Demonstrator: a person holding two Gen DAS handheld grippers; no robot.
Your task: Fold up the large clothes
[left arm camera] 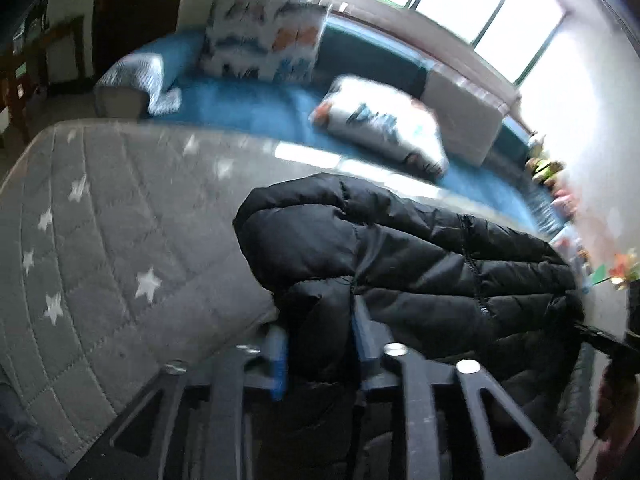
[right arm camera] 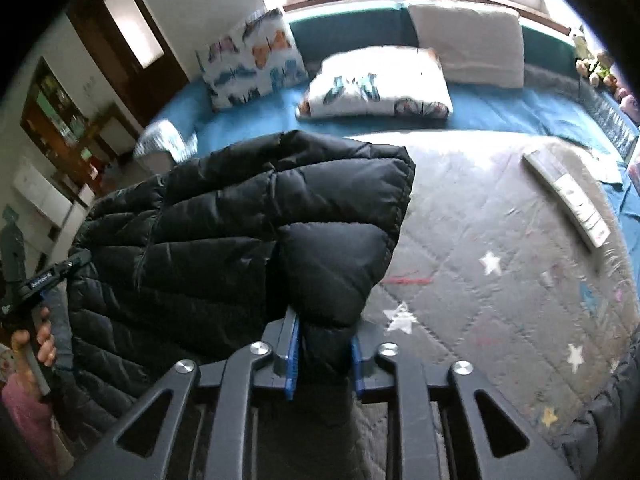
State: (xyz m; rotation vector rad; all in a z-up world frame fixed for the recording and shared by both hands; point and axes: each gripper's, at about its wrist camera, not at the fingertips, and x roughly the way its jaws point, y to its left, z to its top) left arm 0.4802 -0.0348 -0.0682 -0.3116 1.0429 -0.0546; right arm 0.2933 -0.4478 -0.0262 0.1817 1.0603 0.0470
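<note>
1. Jacket [right arm camera: 248, 216], black and quilted, is hanging lifted over the grey star quilt [right arm camera: 500, 280].
2. Left gripper [left arm camera: 320, 344] and right gripper [right arm camera: 325, 352] are each clamping a bunched edge.
3. Next move, likely: lowering it flat, keeping both edges level.

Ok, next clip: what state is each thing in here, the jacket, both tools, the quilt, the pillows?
Black quilted puffer jacket: bunched, lifted above the quilt, held at two spots.
Left tool: shut on the jacket.
Right tool: shut on the jacket.
Grey star-print quilted cover: spread flat.
Butterfly-print pillow: lying flat on the blue bed.
Second butterfly-print pillow: propped upright.
Plain white pillow: leaning against the backrest.
</note>
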